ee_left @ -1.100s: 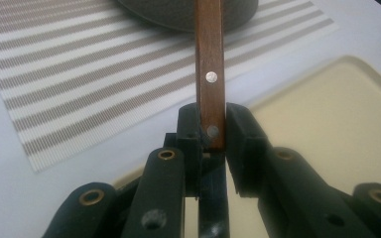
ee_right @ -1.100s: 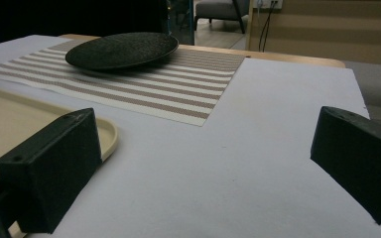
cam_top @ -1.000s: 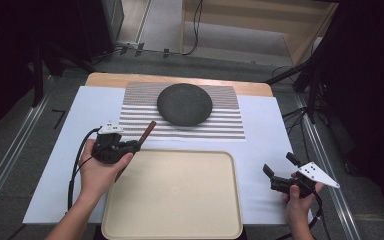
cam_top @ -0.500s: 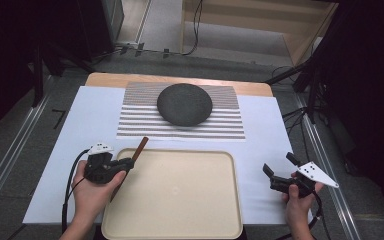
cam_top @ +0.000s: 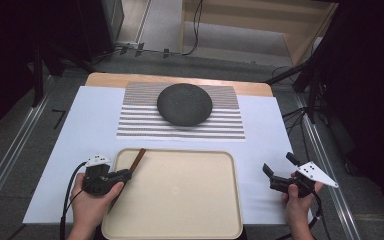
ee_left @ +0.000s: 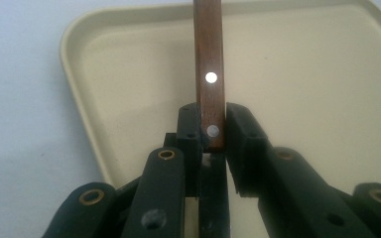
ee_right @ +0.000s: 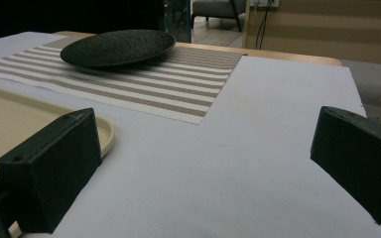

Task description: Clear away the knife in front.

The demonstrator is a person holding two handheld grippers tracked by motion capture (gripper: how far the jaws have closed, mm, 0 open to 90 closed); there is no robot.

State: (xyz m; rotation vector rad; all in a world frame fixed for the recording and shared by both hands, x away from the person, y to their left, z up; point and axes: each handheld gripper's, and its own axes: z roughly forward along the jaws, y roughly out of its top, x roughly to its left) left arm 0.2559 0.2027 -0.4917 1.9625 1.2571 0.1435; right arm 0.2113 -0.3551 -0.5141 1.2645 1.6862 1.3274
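A: What do we hold now, and where is it?

B: Our left gripper (cam_top: 125, 174) is clenched on one end of a brown wooden handle (ee_left: 209, 74) with two pale rivets. In the high view the handle (cam_top: 137, 160) slants up and away from the jaws, over the near-left corner of the beige tray (cam_top: 180, 210). Whether its far end already touches the tray rim, we cannot tell.

A: And the other hand?

B: Our right gripper (cam_top: 279, 176) is released, its jaws stand wide apart. It waits over the white sheet (cam_top: 70, 150), right of the tray and well apart from the handle.

A: Which step is this, in our opinion?

B: We judge that we are bringing the piece into the tray. The next move asks us to lower it until it lies flat on the tray floor, and only then to open the jaws, so that it does not drop or roll.

A: Let us count the things.

B: One handle, one tray, one dark round plate (cam_top: 184, 103) on one striped mat (cam_top: 130, 127), one white sheet, two grippers.
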